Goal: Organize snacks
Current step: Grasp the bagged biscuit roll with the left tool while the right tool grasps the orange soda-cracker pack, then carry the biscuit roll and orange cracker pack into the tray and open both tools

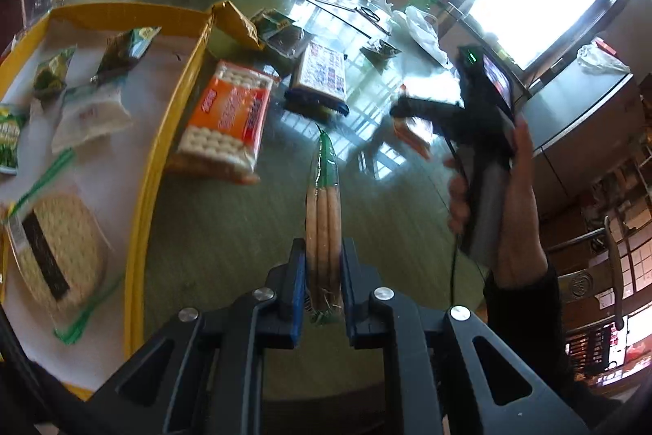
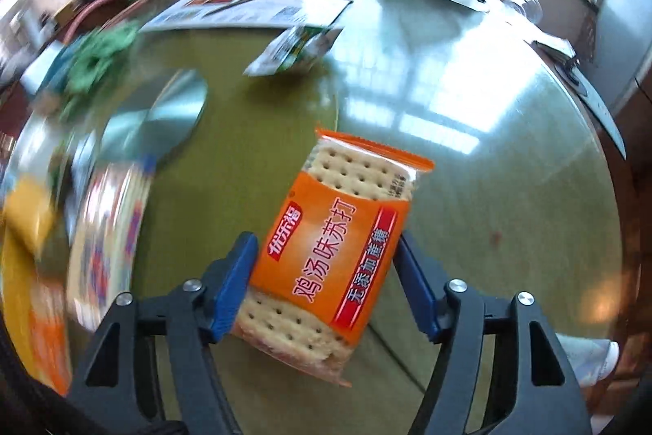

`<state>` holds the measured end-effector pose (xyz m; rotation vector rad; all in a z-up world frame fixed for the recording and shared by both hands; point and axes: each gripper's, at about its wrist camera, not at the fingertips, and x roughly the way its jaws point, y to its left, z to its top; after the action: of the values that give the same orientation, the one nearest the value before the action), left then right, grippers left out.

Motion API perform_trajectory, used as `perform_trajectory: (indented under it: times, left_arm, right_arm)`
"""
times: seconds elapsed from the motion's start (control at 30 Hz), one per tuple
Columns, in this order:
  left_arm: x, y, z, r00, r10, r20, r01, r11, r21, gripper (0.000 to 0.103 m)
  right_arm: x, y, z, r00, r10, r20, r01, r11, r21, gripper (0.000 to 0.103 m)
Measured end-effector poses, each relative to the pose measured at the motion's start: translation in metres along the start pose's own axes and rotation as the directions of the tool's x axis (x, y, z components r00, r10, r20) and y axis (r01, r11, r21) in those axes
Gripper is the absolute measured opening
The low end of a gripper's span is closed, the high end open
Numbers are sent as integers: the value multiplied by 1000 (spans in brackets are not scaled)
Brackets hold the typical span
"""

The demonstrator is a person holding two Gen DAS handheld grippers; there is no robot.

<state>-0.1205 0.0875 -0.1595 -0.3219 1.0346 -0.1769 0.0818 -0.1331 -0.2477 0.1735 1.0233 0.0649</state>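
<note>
The left gripper (image 1: 322,263) was clamped on a clear pkt of breadsticks (image 1: 323,215), w/ both blue pads pressing its sides; the pkt stuck out forward above the green glass-topped table (image 1: 228,231). To the left sat a yellow tray (image 1: 163,145) holding several snacks: a round rice cracker w/ seaweed strip (image 1: 57,251), a white wrapped pkt (image 1: 91,117) and small green-wrapped pieces (image 1: 126,49). Just right of the tray's rim lay an orange soda cracker pack (image 1: 228,121) on the table, and beyond it a blue-edged biscuit pack (image 1: 322,76).

In the right wrist view, the right gripper (image 2: 326,280) gripped another orange soda cracker packet (image 2: 346,231) across its width, tilted, held off the table. A small green-and-white sachet (image 2: 297,47) lay further back, near some printed papers (image 2: 252,3). The left side of this view was badly blurred; prob. the tray edge and a biscuit pack there, but can't be sure.

In the left wrist view, the right hand (image 1: 509,198) held its device well off to the right.
</note>
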Motion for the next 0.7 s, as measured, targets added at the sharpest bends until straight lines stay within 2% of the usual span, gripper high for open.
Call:
perform_trajectory:
  times: [0.07,0.2,0.3,0.37,0.43,0.6,0.7]
  left_arm:
    - [2,-1,-2,1000,3,-3,-3,1000,1,15]
    - [12,-5,-5,998,61,-19,-61,998,23,21]
    - [10,-8,-6,999,50,7,-50,999,18,17]
    - [4,-8,-11,1000,16,23,-16,1000,6,14]
    - [-2,-8,-16,1000,-12,26,12,1000,-6,14]
    - [-30,3,-27,991,-110,76,116,991,-74,13]
    - [-63,18,-34,981,-129,142,144,984,-102,14]
  right_arm:
    - [-16,2,-30,999,29,12,-29,998,-53,64]
    - [-51,-4,-91,993,116,26,-111,986,-128,60]
    - [-72,-11,-124,983,179,27,-173,972,-161,57]
    - [-83,-13,-140,977,211,25,-204,964,-170,56]
    - [-90,-17,-151,963,267,34,-258,952,-165,56]
    - [-113,-4,-157,940,333,76,-315,931,-186,55]
    - [-129,10,-154,917,387,96,-362,908,-211,55]
